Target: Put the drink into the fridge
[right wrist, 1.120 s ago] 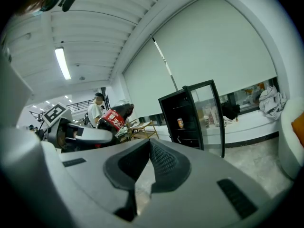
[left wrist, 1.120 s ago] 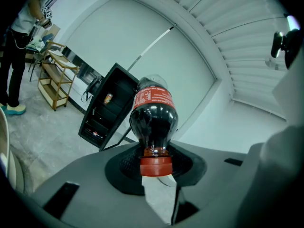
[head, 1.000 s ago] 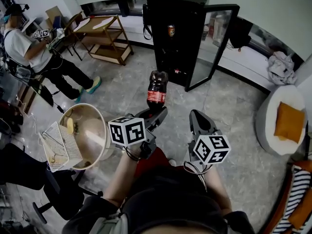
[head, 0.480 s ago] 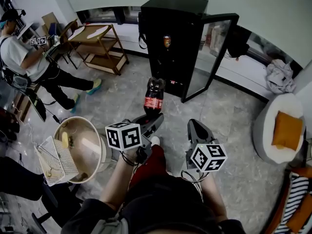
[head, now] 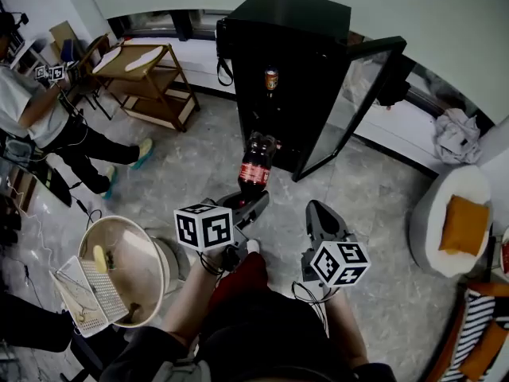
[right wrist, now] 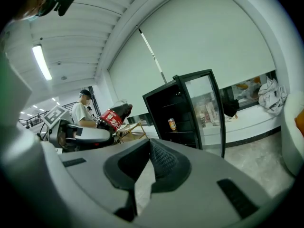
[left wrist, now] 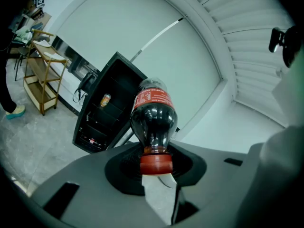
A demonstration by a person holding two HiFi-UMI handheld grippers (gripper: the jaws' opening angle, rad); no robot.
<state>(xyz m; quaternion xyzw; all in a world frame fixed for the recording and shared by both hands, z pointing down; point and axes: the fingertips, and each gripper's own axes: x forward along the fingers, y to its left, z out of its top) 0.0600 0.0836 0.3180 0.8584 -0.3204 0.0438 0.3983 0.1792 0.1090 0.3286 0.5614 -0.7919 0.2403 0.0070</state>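
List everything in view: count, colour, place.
Cola bottle: one, dark, red label, held by its cap before the fridge.
Fridge: one, black, door open, ahead.
Can: one, orange, on a fridge shelf.
Wooden cart: one, tan, left of the fridge.
Basin: one, beige, lower left.
Wire basket: one, white, on the basin's edge.
Round seat: one, white, right.
Cushion: one, orange, on the seat.
Person: one, white top, far left.
Left gripper: grey, clamped on the bottle.
Right gripper: grey, shut, empty.

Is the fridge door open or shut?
Open. The fridge door stands out to the right, and a can shows on a shelf inside.
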